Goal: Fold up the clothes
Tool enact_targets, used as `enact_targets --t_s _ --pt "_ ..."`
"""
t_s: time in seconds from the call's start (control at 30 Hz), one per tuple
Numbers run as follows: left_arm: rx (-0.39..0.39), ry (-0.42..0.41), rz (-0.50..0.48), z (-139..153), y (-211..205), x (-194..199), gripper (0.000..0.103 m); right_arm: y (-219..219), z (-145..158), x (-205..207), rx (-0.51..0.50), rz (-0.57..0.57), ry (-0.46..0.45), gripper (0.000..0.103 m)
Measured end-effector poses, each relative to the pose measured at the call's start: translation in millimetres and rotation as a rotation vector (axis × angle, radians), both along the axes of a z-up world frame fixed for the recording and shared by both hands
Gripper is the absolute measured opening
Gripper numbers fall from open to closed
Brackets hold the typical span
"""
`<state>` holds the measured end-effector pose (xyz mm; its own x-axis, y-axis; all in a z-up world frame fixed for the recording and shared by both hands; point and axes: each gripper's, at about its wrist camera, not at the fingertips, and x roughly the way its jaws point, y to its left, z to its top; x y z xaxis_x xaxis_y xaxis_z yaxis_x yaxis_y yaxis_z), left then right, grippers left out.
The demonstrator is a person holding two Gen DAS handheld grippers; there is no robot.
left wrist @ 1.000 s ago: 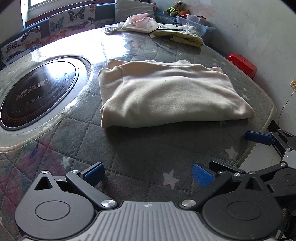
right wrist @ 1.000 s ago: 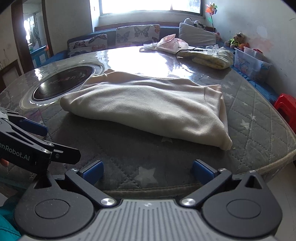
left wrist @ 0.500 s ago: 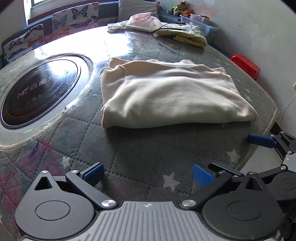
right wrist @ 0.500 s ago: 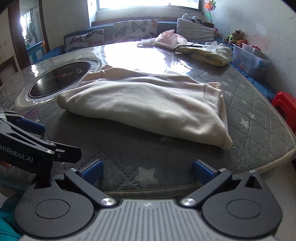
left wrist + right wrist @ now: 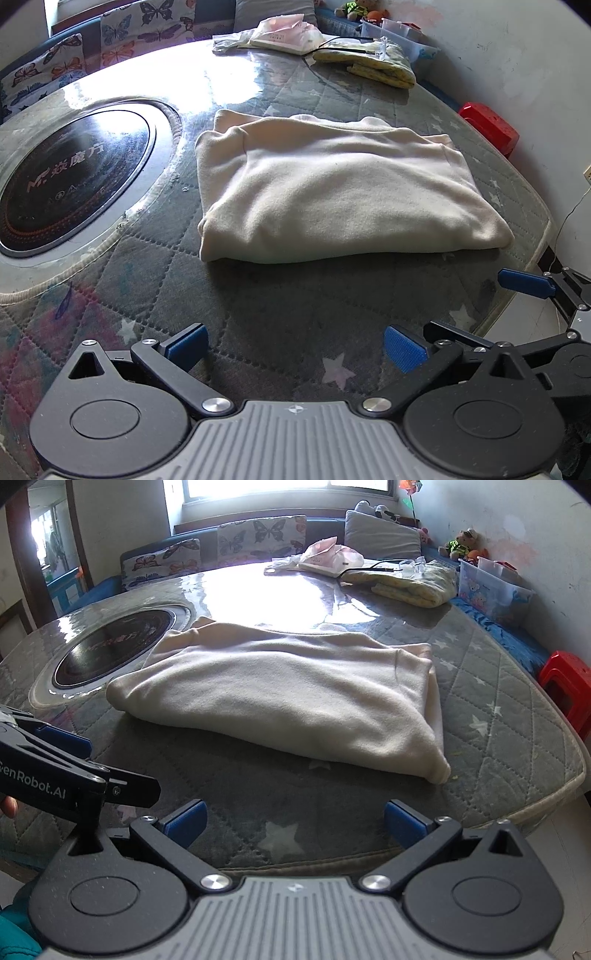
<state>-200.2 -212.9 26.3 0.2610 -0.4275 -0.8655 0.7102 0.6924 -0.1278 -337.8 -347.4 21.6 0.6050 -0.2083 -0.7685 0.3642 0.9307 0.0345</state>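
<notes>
Right wrist only: window (image 5: pixel 284 487) beyond folded cream garment (image 5: pixel 295 698); both claws (image 5: pixel 295 345) (image 5: pixel 295 821) released, empty.

At the right wrist view's left edge, the left gripper (image 5: pixel 48 760) was cut off; glare washed out the table (image 5: pixel 280 598) centre.

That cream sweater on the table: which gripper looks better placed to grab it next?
Probably the left gripper: the cream sweater lies straight ahead of its open fingers. The right gripper, also open, sits nearer the table edge, sweater slightly farther off.
</notes>
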Motion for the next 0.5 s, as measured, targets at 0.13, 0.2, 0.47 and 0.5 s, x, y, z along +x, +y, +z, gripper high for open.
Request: enact_targets --t_s 0.13,0.2,0.47,0.5 --pt "0.004 -0.019 -0.006 3.2 -4.3 0.0 0.103 -4.0 1.6 1.4 0.003 -0.002 -0.002 0.103" --pt "0.003 -0.021 -0.007 4.3 -5.3 0.8 0.103 -6.2 1.6 2.2 0.007 -0.005 -0.006 0.103" --pt "0.001 -0.028 -0.007 7.8 -7.4 5.7 0.103 -9.9 3.3 6.6 0.013 -0.006 -0.017 0.103" --pt "0.001 -0.031 -0.007 8.3 -7.4 6.4 0.103 -10.1 3.3 7.3 0.014 -0.005 -0.02 0.103"
